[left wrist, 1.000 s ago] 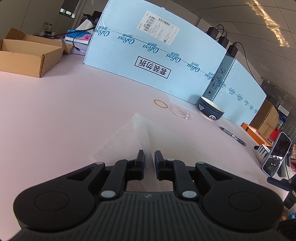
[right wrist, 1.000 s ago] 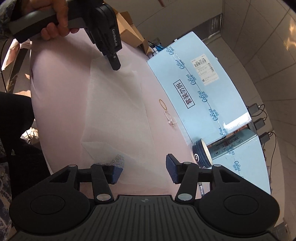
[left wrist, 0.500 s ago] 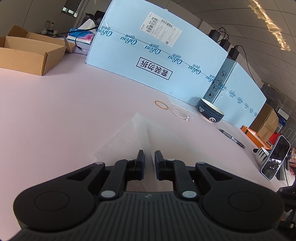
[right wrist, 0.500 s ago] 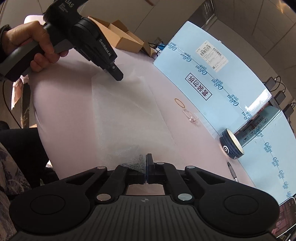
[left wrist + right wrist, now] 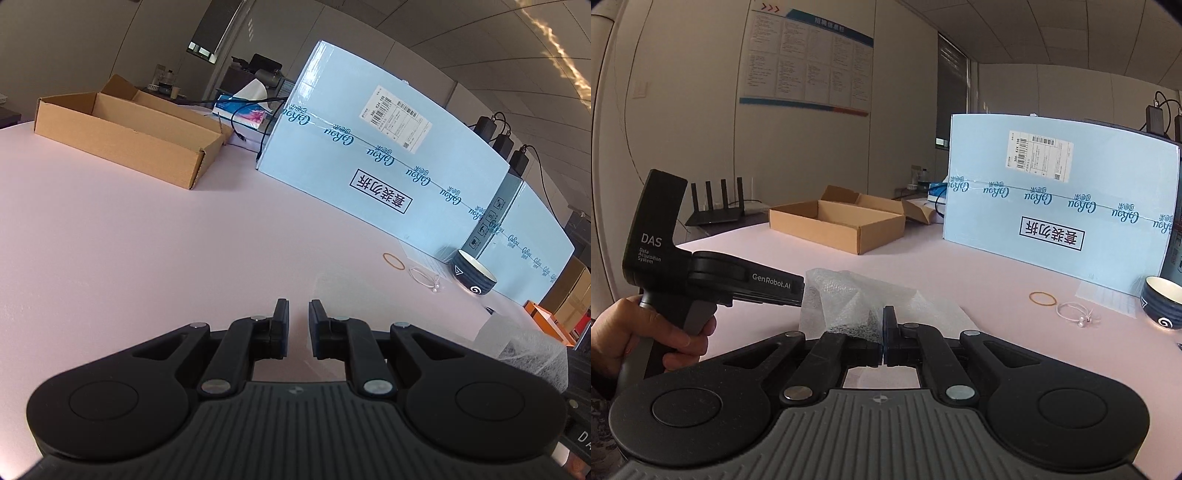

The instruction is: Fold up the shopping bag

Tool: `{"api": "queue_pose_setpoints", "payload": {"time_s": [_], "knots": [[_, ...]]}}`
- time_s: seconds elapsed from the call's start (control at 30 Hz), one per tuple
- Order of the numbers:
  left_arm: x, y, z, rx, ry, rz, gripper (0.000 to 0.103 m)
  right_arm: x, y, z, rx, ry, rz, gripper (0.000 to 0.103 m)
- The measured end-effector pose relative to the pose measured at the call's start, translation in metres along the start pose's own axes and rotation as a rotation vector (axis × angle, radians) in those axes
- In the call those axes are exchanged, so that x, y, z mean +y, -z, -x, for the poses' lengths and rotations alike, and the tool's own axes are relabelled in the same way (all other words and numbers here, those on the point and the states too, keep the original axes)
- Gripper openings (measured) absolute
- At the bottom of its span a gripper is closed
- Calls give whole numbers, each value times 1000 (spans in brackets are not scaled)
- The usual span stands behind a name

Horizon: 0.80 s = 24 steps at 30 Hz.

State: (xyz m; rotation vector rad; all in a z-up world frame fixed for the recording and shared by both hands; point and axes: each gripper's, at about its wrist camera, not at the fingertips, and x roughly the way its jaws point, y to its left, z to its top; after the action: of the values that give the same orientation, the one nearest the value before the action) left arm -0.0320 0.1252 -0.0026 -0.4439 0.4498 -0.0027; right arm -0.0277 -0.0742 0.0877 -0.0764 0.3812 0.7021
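Right gripper (image 5: 883,334) fingers pinched on translucent shopping bag (image 5: 857,299), left gripper (image 5: 798,293) fingers nearly together gripping its other corner, bag lifted and crumpled between them above pink worktop (image 5: 997,332), near edge.

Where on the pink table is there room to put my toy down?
The wide bare pink table in front of the open brown cardboard box is free. It's crowded near the dark blue bowl: orange rubber band, white string loop.
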Motion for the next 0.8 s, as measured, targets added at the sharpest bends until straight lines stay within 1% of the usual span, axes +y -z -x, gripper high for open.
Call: {"api": "queue_pose_setpoints", "payload": {"time_s": [0.1, 0.2, 0.27, 0.33, 0.37, 0.4, 0.43, 0.5, 0.57, 0.73, 0.8], "knots": [[0, 1, -4, 9, 10, 1, 10, -21, -9, 11, -30, 70, -42, 1], [-8, 5, -12, 32, 40, -9, 10, -48, -18, 32, -95, 185, -94, 1], [-15, 9, -18, 52, 68, -21, 11, -70, -24, 51, -164, 293, -156, 1], [-23, 13, -21, 69, 92, -34, 17, -91, -26, 64, -216, 388, -216, 1], [-26, 14, -23, 76, 101, -39, 23, -102, -23, 73, -235, 452, -248, 2], [-31, 16, -24, 83, 116, -47, 24, -112, -20, 78, -239, 511, -278, 2], [-34, 17, -24, 88, 125, -55, 24, -121, -16, 81, -238, 568, -306, 2], [-40, 19, -26, 95, 140, -68, 25, -138, -2, 81, -196, 655, -355, 2], [-48, 21, -28, 107, 162, -82, 26, -146, 17, 75, -129, 705, -379, 2], [-63, 25, -34, 134, 176, -116, 28, -149, 46, 59, -14, 722, -373, 2], [-66, 26, -34, 140, 180, -125, 29, -148, 52, 57, 9, 746, -356, 2]]}}
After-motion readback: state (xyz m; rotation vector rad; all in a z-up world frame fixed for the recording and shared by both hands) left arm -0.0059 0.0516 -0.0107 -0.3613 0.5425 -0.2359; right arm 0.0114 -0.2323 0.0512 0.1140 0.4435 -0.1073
